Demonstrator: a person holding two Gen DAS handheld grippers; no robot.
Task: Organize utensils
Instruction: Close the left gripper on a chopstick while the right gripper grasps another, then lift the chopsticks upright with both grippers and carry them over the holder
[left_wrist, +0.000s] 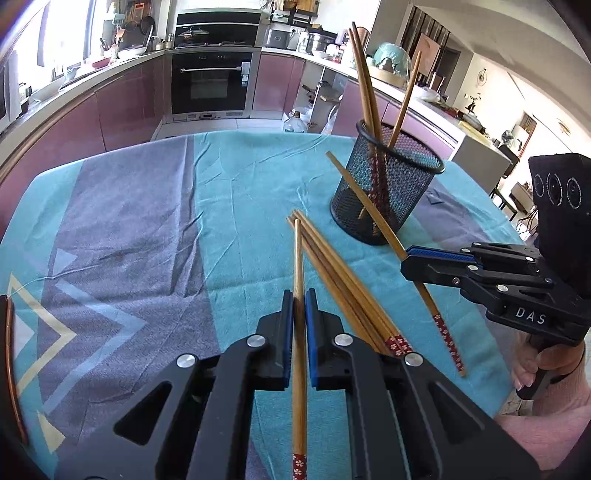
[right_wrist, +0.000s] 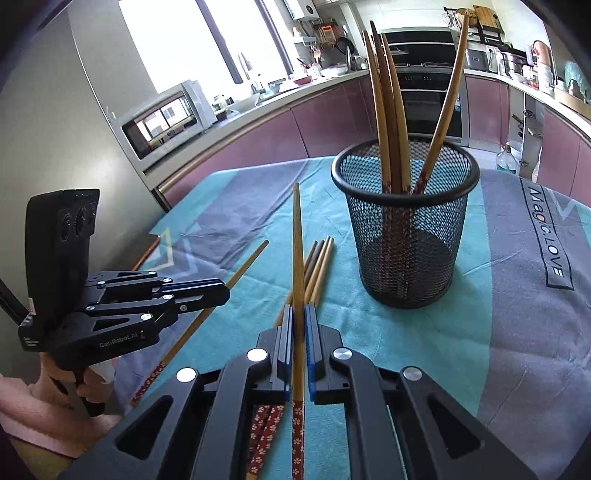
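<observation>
Currently, table: a cloth-covered table (left_wrist: 240, 192) is carrying everything, its cover striped in teal and grey-violet.
Holder: a black mesh cup (right_wrist: 404, 236) is standing upright on the teal stripe, at the far right of the loose sticks in the left view; several wooden chopsticks (right_wrist: 388, 110) are leaning in it, red-patterned ends down.
Left gripper: the left gripper (left_wrist: 299, 306) is clamping a single chopstick (left_wrist: 299, 280) between its blue pads, the plain tip pointing away, the red flowered end trailing back under the camera.
Right gripper: the right gripper (right_wrist: 299, 321) is likewise pinching its own chopstick (right_wrist: 297, 251), the plain tip aiming forward, left of the mesh cup; in the left view that stick is slanting across the front of the cup.
Loose bundle: a small group of chopsticks (left_wrist: 343, 288) is lying on the cloth between the two grippers, near the cup's base.
Hands: pink sleeves are showing behind each handle.
</observation>
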